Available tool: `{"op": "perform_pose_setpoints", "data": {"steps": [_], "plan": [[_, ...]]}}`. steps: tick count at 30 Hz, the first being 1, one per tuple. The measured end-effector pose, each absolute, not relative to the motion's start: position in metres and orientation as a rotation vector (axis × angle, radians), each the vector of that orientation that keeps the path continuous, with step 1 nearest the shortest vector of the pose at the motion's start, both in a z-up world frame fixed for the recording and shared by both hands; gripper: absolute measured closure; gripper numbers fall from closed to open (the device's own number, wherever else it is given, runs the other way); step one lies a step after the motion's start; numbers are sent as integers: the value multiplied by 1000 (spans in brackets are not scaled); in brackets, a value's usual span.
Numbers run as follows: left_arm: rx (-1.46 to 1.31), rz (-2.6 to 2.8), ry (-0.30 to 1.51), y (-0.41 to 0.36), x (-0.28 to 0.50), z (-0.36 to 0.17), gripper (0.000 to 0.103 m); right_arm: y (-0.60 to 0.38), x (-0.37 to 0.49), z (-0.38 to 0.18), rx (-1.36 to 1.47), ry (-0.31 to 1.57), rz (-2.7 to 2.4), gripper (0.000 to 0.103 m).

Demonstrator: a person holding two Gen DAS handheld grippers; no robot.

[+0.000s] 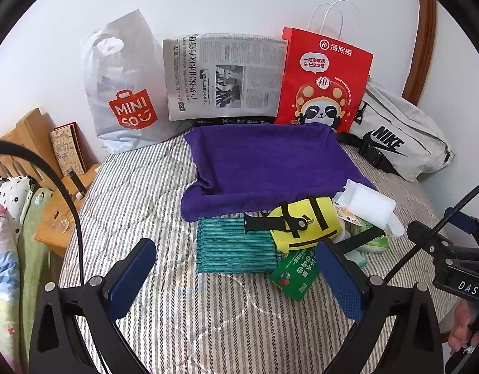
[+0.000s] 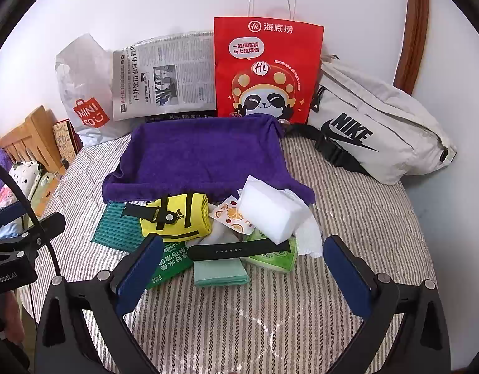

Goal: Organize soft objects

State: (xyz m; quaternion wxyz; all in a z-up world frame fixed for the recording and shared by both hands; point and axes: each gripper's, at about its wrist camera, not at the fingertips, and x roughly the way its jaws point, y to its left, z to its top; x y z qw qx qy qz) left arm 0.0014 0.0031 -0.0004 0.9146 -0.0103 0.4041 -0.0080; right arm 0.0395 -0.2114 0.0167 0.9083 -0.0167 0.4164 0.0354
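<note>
Soft items piled on striped bed in front of purple towel; both tongs spread, holding nothing.

Left wrist view: left tongs spread wide above bare bedding, nothing between the pads. Teal ribbed cloth lies just before the towel's near edge; yellow pouch touches the cloth's right side, green packet below the pouch, white sponge to the pouch's right. Behind the towel: newspaper, red paper bag.
Right wrist view: right tongs spread, empty, hovering short of the pile. Black strap lies across the pile in front of the towel, over mint cloth and light green packet. The white sponge rests against the towel's near right corner, the yellow pouch at the near edge's middle.
</note>
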Motion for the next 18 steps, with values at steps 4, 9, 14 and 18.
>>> {"op": "perform_pose_setpoints", "data": {"steps": [4,9,14,18], "plan": [[-29,-21,837,4,2,0,0,-211,39,17,-31,858,74,1],[-38,-26,832,4,0,1,0,-212,40,16,-35,857,69,1],[-27,-29,835,2,0,2,0,-213,38,15,-27,854,70,1],[-39,-27,833,5,1,3,0,-213,39,15,-24,858,71,1]]}}
